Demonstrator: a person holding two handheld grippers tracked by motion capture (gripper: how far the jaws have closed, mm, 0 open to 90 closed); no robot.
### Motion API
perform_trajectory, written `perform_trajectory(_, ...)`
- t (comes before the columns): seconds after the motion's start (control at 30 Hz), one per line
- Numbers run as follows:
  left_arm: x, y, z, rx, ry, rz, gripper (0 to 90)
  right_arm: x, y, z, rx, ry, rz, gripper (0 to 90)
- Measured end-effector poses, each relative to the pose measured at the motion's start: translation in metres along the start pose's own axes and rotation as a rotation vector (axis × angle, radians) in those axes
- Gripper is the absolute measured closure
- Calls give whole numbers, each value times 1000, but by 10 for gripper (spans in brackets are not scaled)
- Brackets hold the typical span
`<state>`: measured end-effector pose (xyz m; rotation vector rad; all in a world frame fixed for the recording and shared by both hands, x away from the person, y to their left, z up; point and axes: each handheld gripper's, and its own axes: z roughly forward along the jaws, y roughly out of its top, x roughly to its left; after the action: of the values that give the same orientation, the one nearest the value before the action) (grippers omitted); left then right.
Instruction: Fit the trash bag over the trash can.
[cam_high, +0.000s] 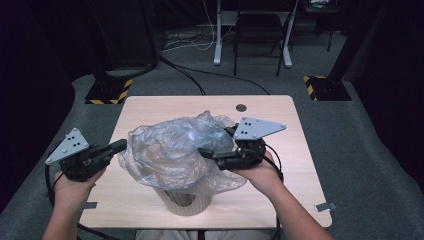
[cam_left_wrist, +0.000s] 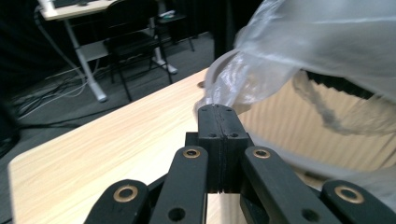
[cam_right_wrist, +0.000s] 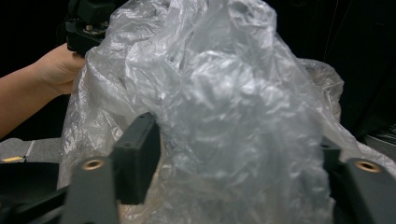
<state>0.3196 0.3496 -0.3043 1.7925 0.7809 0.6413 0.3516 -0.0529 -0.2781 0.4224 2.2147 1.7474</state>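
Between both grippers: plastic bag draped over ribbed bin | left gripper pressed together at bag's edge | right gripper spread, film between jaws | risk: film slips, bag slides off bin.

A light wooden table sits in the middle of the room. Near its far edge, at about 12 o'clock, there is a small round dark hole. On the grey floor past the table, at 10 o'clock and at 2 o'clock, stand two black bases with yellow and black stripes. At 12 o'clock, farther back, are a white desk leg and a dark chair. Black cables run over the floor there.
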Motion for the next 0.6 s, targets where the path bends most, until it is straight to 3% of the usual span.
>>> perform_trajectory(0.13, 8, -8, 0, 8, 15, -23, 894, 0, 2, 3, 5, 3, 3, 220)
perform_trajectory(0.3, 12, -19, -1, 9, 20, -44, 894, -1, 2, -6, -17, 3, -5, 221)
perform_trajectory(0.6, 18, -23, -7, 4, 43, -61, 894, -8, 4, -34, -63, -57, -6, 241)
